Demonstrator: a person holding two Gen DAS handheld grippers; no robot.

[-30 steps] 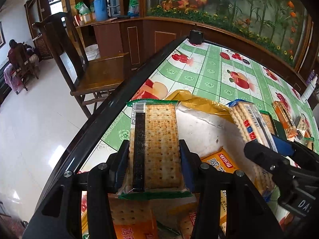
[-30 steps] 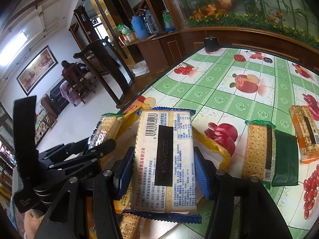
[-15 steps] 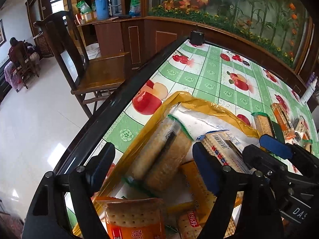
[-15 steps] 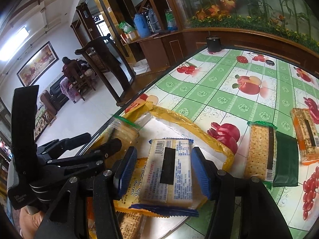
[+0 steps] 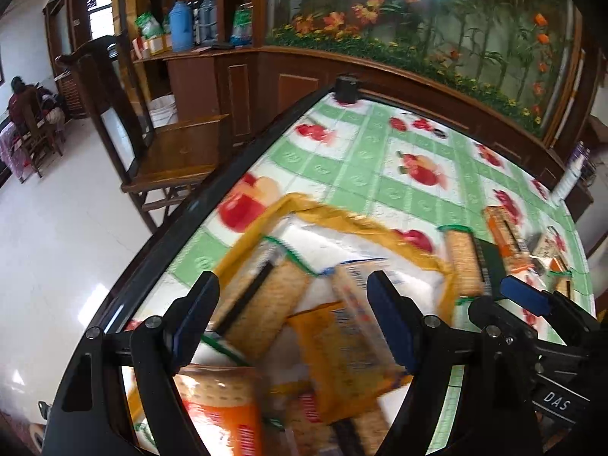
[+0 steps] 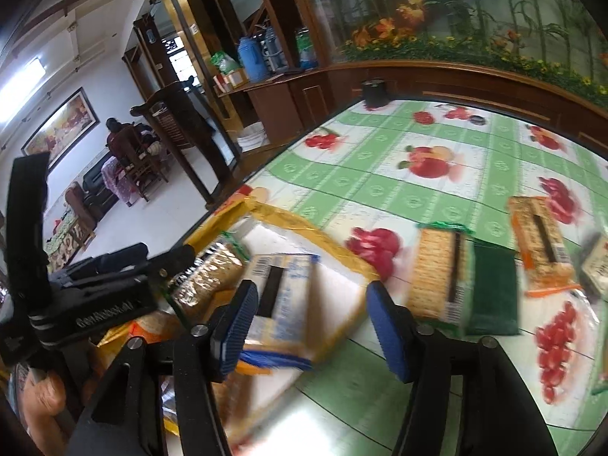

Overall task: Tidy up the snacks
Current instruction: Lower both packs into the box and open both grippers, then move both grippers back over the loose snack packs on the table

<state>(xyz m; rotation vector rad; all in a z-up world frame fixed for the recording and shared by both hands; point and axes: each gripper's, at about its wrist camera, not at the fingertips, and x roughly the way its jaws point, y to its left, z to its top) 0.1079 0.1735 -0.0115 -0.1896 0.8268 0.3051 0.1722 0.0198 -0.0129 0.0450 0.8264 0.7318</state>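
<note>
An open yellow bag (image 5: 342, 224) (image 6: 288, 220) lies at the table's left edge, holding several cracker packs. A green-edged cracker pack (image 5: 266, 300) (image 6: 205, 277) and a blue-edged pack (image 5: 353, 296) (image 6: 281, 288) lie inside it. My left gripper (image 5: 292, 319) is open and empty above the bag. My right gripper (image 6: 309, 326) is open and empty over the bag's right edge. More packs lie on the tablecloth: a green-wrapped one (image 6: 437, 273) (image 5: 461, 262) and an orange-wrapped one (image 6: 539, 239) (image 5: 505, 235).
The table (image 6: 380, 174) has a green checked fruit-print cloth and a dark rim. A black cup (image 5: 346, 89) stands at its far corner. A wooden chair (image 5: 167, 144) stands left of the table. More small packs (image 5: 551, 250) lie at the far right.
Both grippers let go of their cracker packs, which dropped into the yellow bag. Both grippers have opened and pulled back and up from the bag; the view is blurred by motion.
</note>
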